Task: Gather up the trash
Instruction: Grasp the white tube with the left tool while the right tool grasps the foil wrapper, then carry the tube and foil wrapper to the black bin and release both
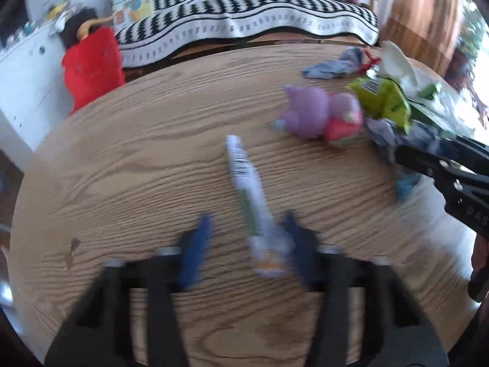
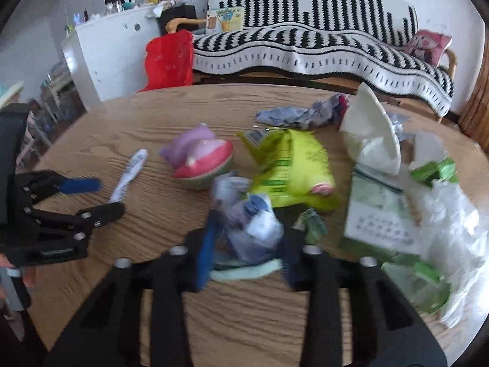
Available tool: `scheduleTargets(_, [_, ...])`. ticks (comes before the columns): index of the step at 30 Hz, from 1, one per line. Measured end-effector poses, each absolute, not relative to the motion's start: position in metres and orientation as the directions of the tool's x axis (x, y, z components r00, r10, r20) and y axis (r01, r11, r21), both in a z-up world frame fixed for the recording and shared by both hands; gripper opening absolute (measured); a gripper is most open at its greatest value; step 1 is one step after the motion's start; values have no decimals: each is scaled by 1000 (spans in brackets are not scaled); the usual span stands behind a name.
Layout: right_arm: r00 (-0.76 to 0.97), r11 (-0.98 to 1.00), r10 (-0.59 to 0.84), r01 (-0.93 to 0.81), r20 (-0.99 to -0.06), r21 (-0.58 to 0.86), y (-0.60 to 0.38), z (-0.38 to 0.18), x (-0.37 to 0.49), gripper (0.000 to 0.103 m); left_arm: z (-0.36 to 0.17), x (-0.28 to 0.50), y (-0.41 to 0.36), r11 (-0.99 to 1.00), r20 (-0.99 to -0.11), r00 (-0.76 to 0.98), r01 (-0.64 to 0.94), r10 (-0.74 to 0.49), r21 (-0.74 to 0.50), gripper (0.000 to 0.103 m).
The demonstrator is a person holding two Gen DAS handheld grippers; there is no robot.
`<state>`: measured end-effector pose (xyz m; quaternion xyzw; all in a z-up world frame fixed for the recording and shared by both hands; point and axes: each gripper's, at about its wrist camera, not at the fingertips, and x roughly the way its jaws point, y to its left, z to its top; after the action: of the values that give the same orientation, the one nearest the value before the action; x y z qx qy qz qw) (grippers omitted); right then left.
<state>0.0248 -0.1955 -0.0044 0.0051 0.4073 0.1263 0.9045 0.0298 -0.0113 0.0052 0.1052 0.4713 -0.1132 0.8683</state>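
A long white tube-shaped wrapper point(image 1: 244, 180) lies on the round wooden table point(image 1: 137, 159). Its near end sits between the blue pads of my left gripper point(image 1: 248, 218). It touches the right-hand pad, and a gap shows beside the other one, so the jaws stand open around it. From the right wrist view, the left gripper point(image 2: 110, 195) reaches in from the left over that wrapper point(image 2: 128, 171). My right gripper point(image 2: 249, 229) is shut on a crumpled blue-grey wrapper point(image 2: 253, 229), which fills the space between its pads. The right gripper point(image 1: 409, 148) enters the left wrist view from the right.
A purple and pink plush toy point(image 2: 198, 156), a lime green snack bag point(image 2: 287, 168), a white paper bowl point(image 2: 369, 134), a flattened blue-grey wrapper point(image 2: 293, 113), green packets and clear plastic point(image 2: 449, 223) crowd the table's right half. A black-and-white covered sofa point(image 2: 305, 46) stands behind.
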Motion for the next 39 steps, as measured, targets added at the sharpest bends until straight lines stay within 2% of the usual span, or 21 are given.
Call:
scheduleTargets(1, [639,966,240,-229,-731,117,-194,-4,22,25,6,29,-14,951,-844,525,304,-113,61,18])
scheduleTargets(2, [641,964,251,-232,-725,129,-193,-2,19,25,9,28,-16,950,-838,530,308,-134,42,18])
scheduleTargets(3, [642,961,270,-230,-717,156,-193,-1,16,25,12,26,-17,950,-831,538,310,-145,35,11])
scheduleTargets(6, [678,953,303,-236,-670,193,-194,14,1,25,30,19,-15,951,-792,575,307,-206,-25,11])
scheduleTargets(8, [725,946,325,-238,-607,222,-199,32,-14,25,41,14,-9,949,-765,589,304,-260,-88,11])
scheduleTargets(11, [770,951,306,-217,-561,221,-205,48,-26,25,48,7,1,938,-736,593,299,-327,-176,11])
scheduleTargets(16, [743,948,309,-191,-594,253,-212,42,-21,25,44,5,0,934,-744,578,307,-336,-184,11])
scheduleTargets(21, [745,957,288,-198,-602,212,-210,42,-23,25,41,8,-4,933,-746,575,312,-336,-180,11])
scheduleTargets(27, [726,946,312,-178,-613,271,-220,35,-15,25,38,14,-3,934,-755,565,307,-332,-181,11])
scheduleTargets(35, [709,960,273,-157,-650,232,-220,24,-7,25,45,10,-8,922,-746,558,330,-363,-202,11])
scheduleTargets(39, [768,957,266,-135,-583,259,-237,51,-29,25,57,-9,-25,903,-713,566,357,-414,-241,11])
